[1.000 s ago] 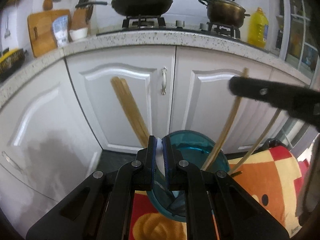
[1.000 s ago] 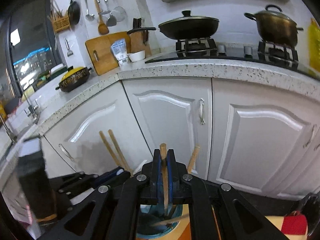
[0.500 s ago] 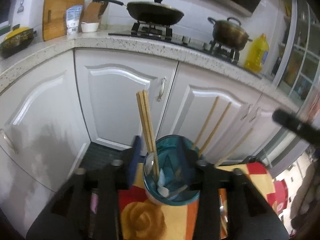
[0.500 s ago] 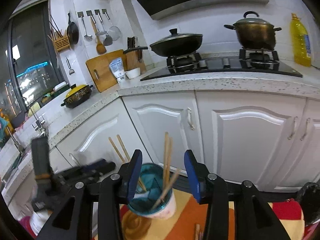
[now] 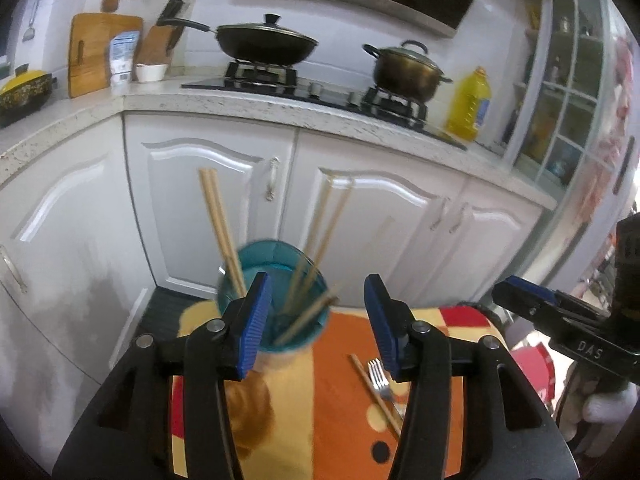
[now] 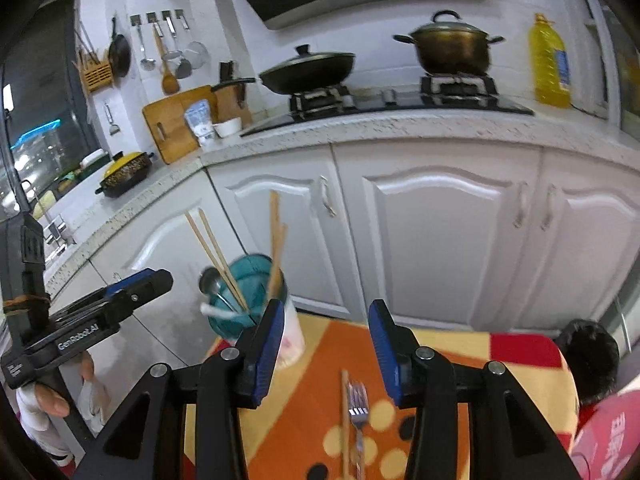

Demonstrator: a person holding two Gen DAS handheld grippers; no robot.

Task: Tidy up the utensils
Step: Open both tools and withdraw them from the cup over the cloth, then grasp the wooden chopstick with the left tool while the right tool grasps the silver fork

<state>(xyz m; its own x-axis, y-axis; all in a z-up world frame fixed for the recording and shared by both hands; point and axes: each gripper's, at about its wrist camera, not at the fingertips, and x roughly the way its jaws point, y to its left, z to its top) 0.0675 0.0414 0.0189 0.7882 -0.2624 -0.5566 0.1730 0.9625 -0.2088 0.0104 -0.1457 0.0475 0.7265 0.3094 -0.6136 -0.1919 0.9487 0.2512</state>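
- Left wrist view: our left gripper (image 5: 316, 320) has just been opening; its jaws stand apart with nothing between them, the cup (image 5: 276, 300) just beyond its left pad. Chopsticks (image 5: 220, 232) lean in the cup, likely so they stand sorted together. A fork (image 5: 380, 376) and one loose chopstick (image 5: 374, 388) lie on the cloth (image 5: 332, 412), seemingly next to collect.
- Right wrist view: our right gripper (image 6: 326, 344) has also just opened and grips nothing. The cup (image 6: 248, 300), holding chopsticks (image 6: 218, 256) and a spoon (image 6: 212, 284), sits ahead-left; the fork (image 6: 357, 404) and chopstick (image 6: 344, 416) lie directly ahead between the jaws' line, suggesting we aim there.
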